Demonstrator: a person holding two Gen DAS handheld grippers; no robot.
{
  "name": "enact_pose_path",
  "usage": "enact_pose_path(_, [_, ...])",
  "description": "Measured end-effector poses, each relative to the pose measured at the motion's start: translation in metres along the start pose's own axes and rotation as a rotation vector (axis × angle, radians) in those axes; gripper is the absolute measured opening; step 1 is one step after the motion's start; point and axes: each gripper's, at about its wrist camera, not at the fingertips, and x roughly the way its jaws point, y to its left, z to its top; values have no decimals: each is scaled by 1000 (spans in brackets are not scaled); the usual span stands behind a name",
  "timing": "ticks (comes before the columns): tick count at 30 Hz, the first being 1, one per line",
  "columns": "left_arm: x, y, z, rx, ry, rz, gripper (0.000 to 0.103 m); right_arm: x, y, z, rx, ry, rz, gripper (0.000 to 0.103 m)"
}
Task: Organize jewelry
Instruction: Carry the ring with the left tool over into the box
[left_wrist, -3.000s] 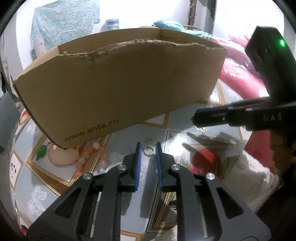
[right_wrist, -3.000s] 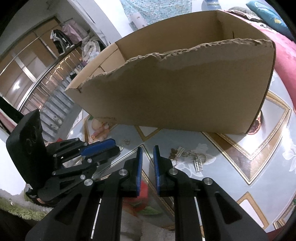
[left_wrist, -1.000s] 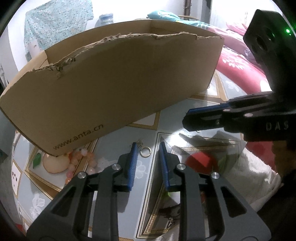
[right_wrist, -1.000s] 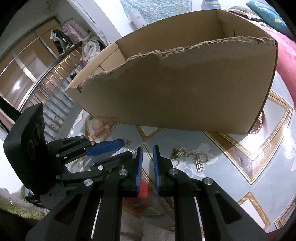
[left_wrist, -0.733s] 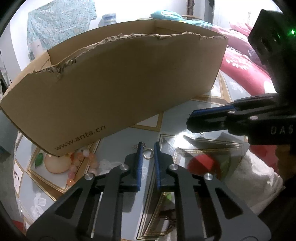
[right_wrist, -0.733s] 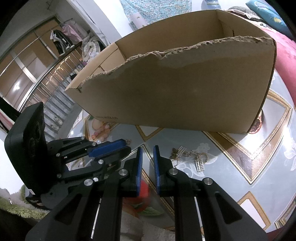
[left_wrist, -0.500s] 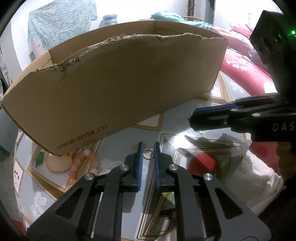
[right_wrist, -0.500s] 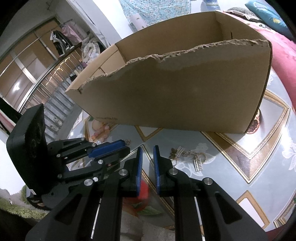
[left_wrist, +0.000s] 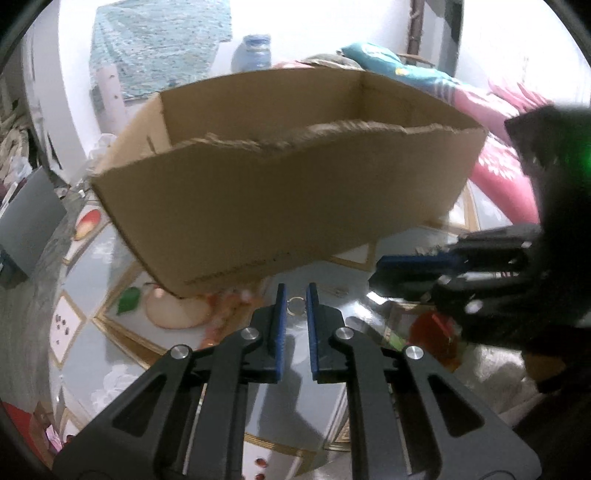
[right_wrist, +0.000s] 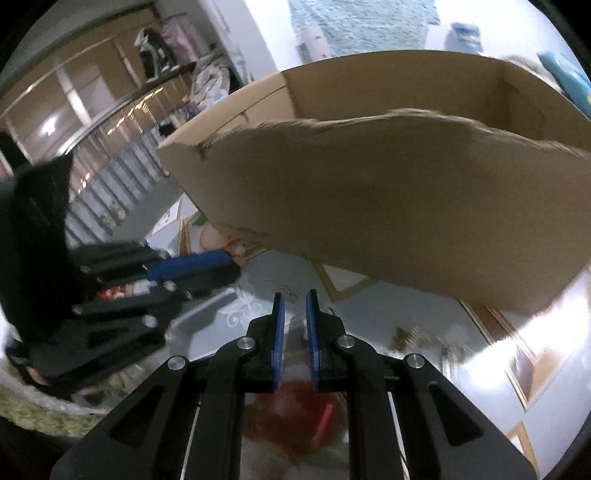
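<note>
— What's the left claw (left_wrist: 295, 295) doing?

— Its blue pads (left_wrist: 279, 321) are drawn close, and a small metal ring (left_wrist: 296, 305) sits right between their tips. It looks pinched there, though the picture is blurred.

— And the right claw (right_wrist: 293, 299)?

— Pads nearly together, only a thin slit between them, and nothing in the slit. It points down at the glossy patterned surface (left_wrist: 122, 369).

— Where are the two relative to each other?

— Side by side. In the left wrist view the right claw comes in from the right edge, its tips just to the right of the ring and a little further off.

— What lies beyond the ring?

— A cardboard box (left_wrist: 280, 206), open at the top with a ragged near edge, standing on the surface just behind both claws. At its lower left corner, pale orange beads (left_wrist: 225, 301) lie smeared by blur, beside a printed peach on the surface.

— Any other jewelry?

— In the right wrist view, a small cluster of metal trinkets (right_wrist: 406, 334) lies on the surface to the right of that claw, in front of the box. Too blurred to tell what they are.
</note>
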Motion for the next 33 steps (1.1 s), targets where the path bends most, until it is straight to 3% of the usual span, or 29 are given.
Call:
enact_pose_path(10, [-5,13,6,-33,-15,4,9,22,25,-4,-162,14,-104,12])
enact_pose_path(16, [-8,16,3,-36,-18,1,9,16,21,-4,-169,25,-118,7])
enact_pose_path(24, [-15,17,1,-42,-32,3,9,9,7,0,-83,31,-43,3])
enact_pose_path(33, [-39,13,3,-36,-79,7,9,-44,-7,7,-1,-69,22,3])
